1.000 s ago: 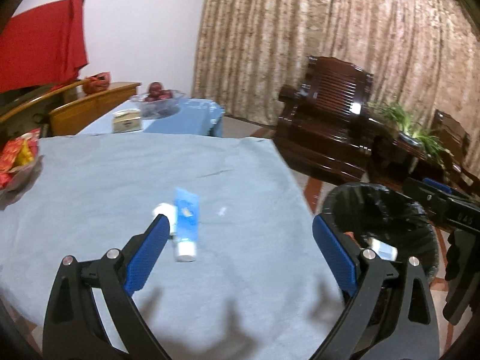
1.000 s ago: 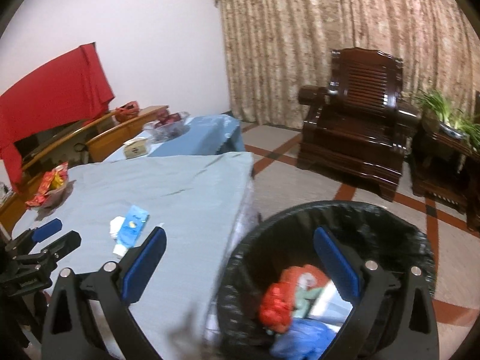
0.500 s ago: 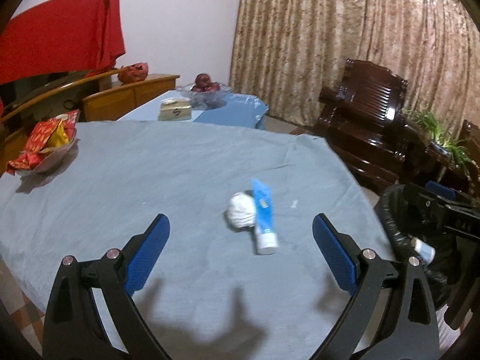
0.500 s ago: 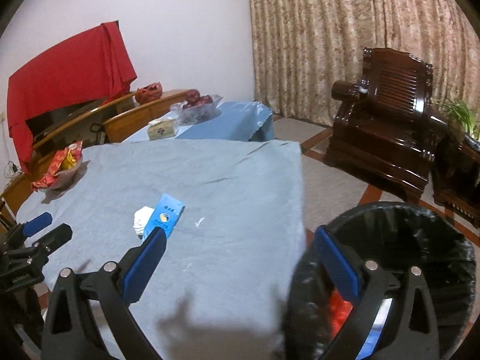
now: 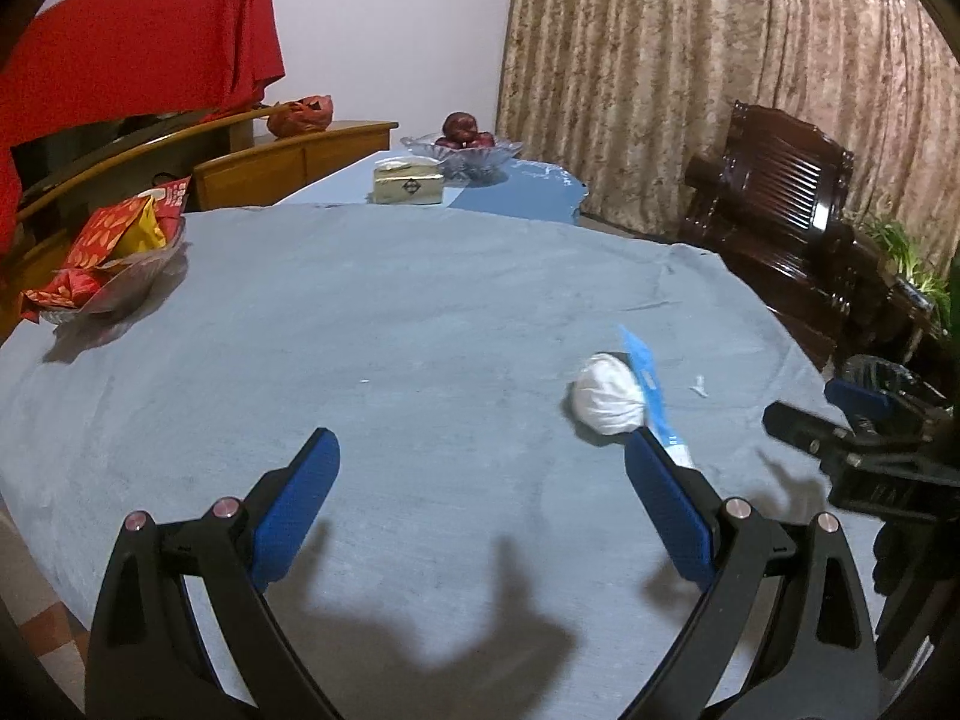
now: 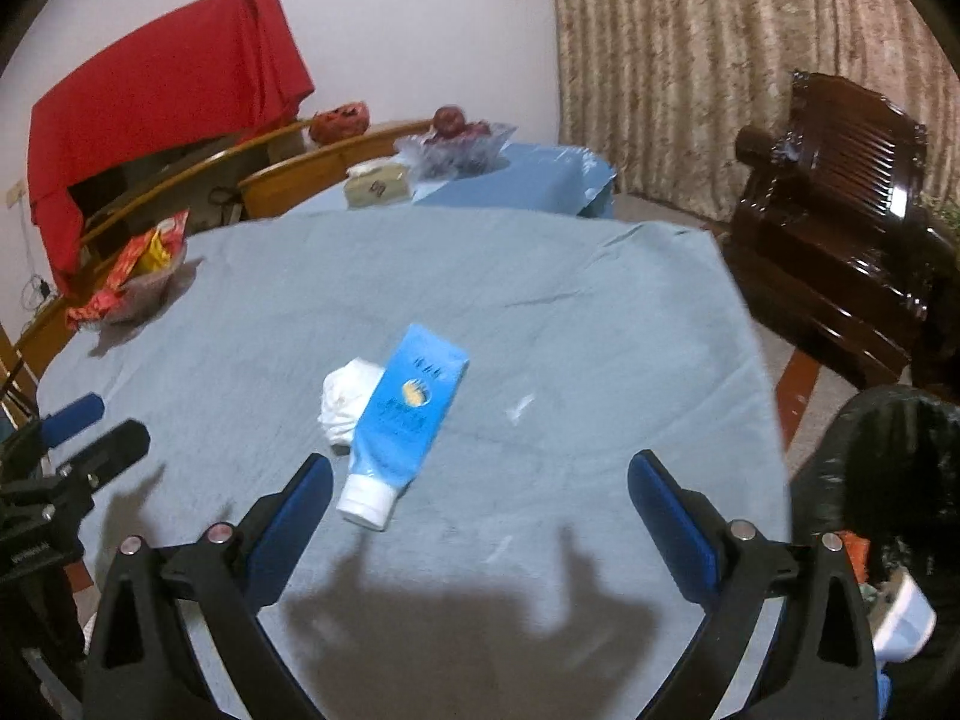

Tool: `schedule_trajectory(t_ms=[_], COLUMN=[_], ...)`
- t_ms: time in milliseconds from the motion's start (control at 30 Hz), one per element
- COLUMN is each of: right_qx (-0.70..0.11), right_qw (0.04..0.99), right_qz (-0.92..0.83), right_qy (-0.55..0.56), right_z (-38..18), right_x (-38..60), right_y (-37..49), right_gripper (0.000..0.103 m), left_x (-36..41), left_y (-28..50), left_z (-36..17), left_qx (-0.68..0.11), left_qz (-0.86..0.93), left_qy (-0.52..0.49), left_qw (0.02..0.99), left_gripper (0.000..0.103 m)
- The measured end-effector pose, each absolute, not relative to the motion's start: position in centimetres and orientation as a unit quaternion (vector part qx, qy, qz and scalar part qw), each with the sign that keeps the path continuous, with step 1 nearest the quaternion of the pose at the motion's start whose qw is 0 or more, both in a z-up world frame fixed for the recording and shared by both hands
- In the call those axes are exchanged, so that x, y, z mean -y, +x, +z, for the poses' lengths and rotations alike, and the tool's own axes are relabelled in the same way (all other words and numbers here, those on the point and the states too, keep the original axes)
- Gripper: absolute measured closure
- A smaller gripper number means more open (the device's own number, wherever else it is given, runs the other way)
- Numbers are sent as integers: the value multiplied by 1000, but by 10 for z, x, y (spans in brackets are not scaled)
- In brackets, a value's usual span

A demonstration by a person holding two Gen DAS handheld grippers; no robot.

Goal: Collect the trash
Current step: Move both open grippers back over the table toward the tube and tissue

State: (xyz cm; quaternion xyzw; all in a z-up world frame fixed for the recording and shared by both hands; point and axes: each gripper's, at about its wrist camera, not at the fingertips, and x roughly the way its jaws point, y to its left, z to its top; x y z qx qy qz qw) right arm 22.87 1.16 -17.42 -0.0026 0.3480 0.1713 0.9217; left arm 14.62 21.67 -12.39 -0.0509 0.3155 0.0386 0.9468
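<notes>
We see the table [image 6: 540, 276] under a blue cloth, filling both views. Bin [image 6: 888, 480], black-lined, stands off the table's right edge, trash inside. Left gripper [image 5: 480, 480]: tongs wide apart, empty, over bare cloth. Right gripper [image 6: 480, 492]: tongs wide apart, empty, above the cloth. Dish of snack packets [image 6: 138, 276] at far left. Blue tube [image 6: 408, 414], white cap toward us, lies mid-table, just ahead of the right gripper's left finger. White wad [image 6: 345, 402] touches the tube's left side. Small white scrap [image 6: 519, 408] lies right of the tube.
</notes>
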Motion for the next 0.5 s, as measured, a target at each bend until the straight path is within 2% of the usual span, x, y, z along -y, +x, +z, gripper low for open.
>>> schedule_trajectory(t_ms=[200,500], right_qx=[-371,-414], right_qw=[910,887], right_qz=[187,202], right_qy=[-7,-3], right_z=[-193,-219], right_x=[-39,-56], right_y=[238,250], right_gripper=[16,42], left_x=[-230,-237], left_y=[151,154], left_z=[-133,-139], left_qx=[-318,-318], left_qz=[46,48], left_qy=[-58,-66], left_qw=[945,944], left_gripper=[10,10])
